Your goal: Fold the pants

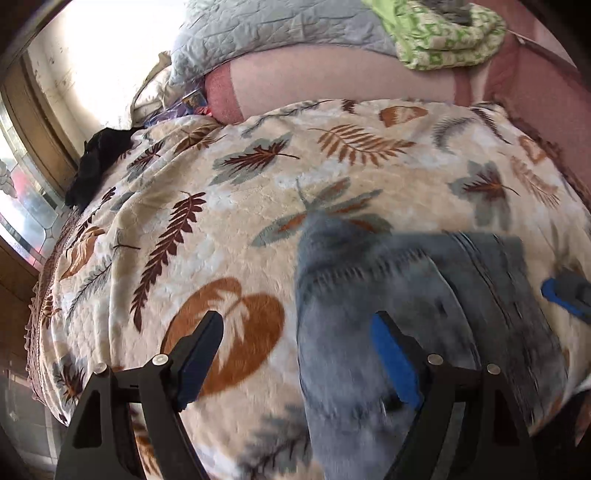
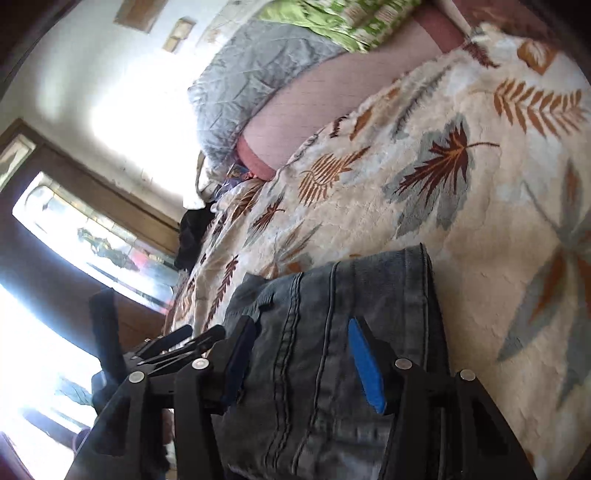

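The pants are blue-grey jeans (image 1: 406, 295), folded into a compact bundle on the leaf-print blanket (image 1: 258, 184). In the left wrist view they are motion-blurred. My left gripper (image 1: 295, 325) is open, its left finger over bare blanket and its right finger (image 1: 395, 354) over the jeans. My right gripper (image 2: 299, 336) is open just above the jeans (image 2: 332, 314), one finger on each side of the stitched seam. The right gripper's blue pad also shows at the right edge of the left wrist view (image 1: 565, 295). Neither gripper holds the fabric.
The blanket (image 2: 461, 184) covers a bed. At its head lie a grey quilted pillow (image 1: 277, 33), a green patterned cloth (image 1: 443, 37) and a pink sheet (image 1: 332, 81). A black garment (image 1: 99, 162) sits at the bed's left edge beside a window (image 2: 92, 240).
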